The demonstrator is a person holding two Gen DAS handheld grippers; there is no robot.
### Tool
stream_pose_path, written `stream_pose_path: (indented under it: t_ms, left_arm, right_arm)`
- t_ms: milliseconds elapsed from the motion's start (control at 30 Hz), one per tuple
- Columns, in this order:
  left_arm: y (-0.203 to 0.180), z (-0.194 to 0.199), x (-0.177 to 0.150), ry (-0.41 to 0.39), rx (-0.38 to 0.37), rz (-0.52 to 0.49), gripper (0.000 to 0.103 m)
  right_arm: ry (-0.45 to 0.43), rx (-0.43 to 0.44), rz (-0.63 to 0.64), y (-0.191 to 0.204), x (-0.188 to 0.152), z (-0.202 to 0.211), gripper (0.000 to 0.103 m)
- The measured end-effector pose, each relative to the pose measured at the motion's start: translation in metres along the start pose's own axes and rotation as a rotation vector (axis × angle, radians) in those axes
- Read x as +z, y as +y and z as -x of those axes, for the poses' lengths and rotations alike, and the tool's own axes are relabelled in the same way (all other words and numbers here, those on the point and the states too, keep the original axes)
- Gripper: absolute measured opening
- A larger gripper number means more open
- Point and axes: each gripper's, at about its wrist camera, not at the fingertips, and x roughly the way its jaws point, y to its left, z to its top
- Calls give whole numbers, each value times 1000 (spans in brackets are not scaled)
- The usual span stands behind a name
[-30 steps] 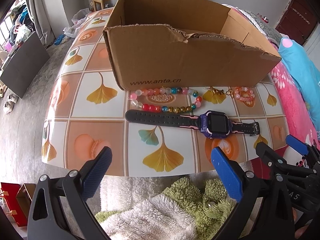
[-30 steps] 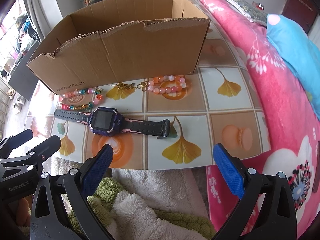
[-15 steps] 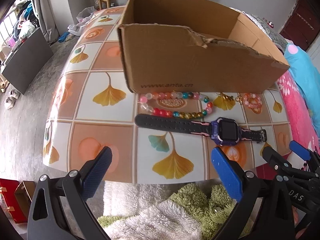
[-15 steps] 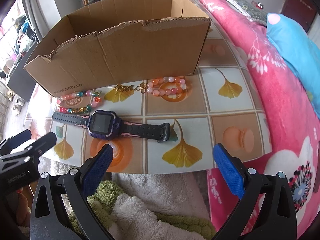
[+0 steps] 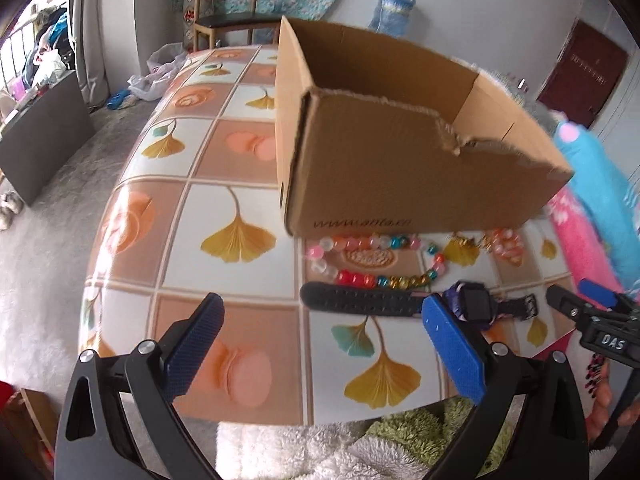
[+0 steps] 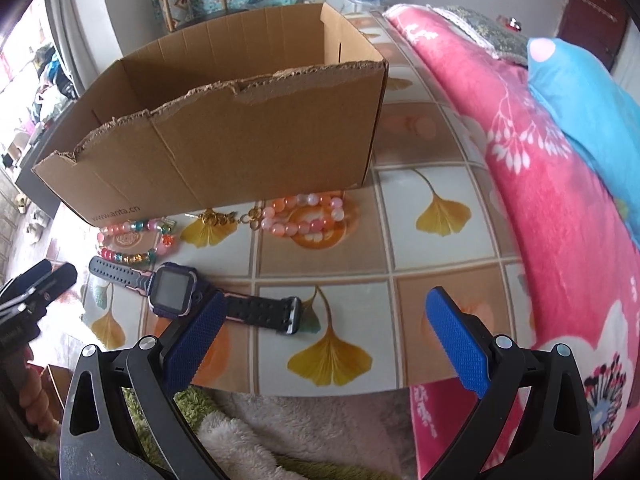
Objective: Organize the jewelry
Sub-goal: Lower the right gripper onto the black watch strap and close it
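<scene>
An open cardboard box (image 5: 420, 184) (image 6: 224, 160) stands on a table with a ginkgo-leaf cloth (image 5: 240, 236) (image 6: 332, 356). In front of the box lie a multicoloured bead bracelet (image 5: 372, 268) (image 6: 132, 240), a gold chain piece (image 6: 216, 218) and a pink bead bracelet (image 5: 506, 242) (image 6: 304, 216). Nearer the front edge lies a purple smartwatch with a black strap (image 5: 472, 304) (image 6: 172, 292). My left gripper (image 5: 320, 340) is open over the table's front left, its right finger beside the watch. My right gripper (image 6: 320, 340) is open above the watch's buckle end, holding nothing.
A pink flowered blanket (image 6: 540, 184) and a blue pillow (image 6: 588, 92) lie along the table's right side. A fluffy green and white fabric (image 5: 360, 440) sits below the front edge. A wooden chair (image 5: 228, 20) stands behind the table. A dark panel (image 5: 44, 136) leans at the far left.
Both grippers have moved forward over the table toward the watch. The left view has swung left and closer, and the right one has drawn nearer to the strap. Both stay open.
</scene>
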Motion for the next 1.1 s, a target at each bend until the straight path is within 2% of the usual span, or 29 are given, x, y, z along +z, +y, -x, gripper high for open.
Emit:
stream_pose_path:
  t_ms: [67, 167, 233, 367, 433, 567, 733, 833, 933, 1033, 1100]
  left_arm:
    - [4, 1, 2, -22, -16, 3, 97]
    - [6, -6, 6, 4, -24, -8, 97]
    - [6, -9, 8, 17, -57, -4, 97]
    - [4, -12, 9, 25, -101, -12, 97]
    - [1, -14, 9, 18, -98, -24, 96]
    - [0, -18, 8, 19, -85, -38, 82]
    - [9, -29, 6, 59, -89, -4, 53]
    - [12, -29, 5, 57, -87, 3, 43]
    - [12, -31, 5, 60, -82, 0, 38]
    - [11, -31, 5, 62, -74, -4, 36]
    - [11, -31, 5, 64, -75, -2, 36]
  right_arm:
    - [-4, 28, -11, -4, 1, -1, 96]
    - [2, 68, -27, -8, 2, -4, 96]
    - [12, 94, -39, -9, 3, -6, 96]
    - [28, 133, -54, -10, 3, -10, 88]
    - [56, 158, -80, -13, 3, -16, 83]
    - [87, 170, -103, -17, 4, -26, 70]
    - [107, 180, -106, -16, 3, -32, 56]
    - [116, 176, -98, -13, 2, -35, 46]
    - [125, 171, -89, -11, -2, -39, 38]
    - [116, 162, -69, -7, -4, -39, 30]
    - [113, 162, -58, -1, -12, -39, 21]
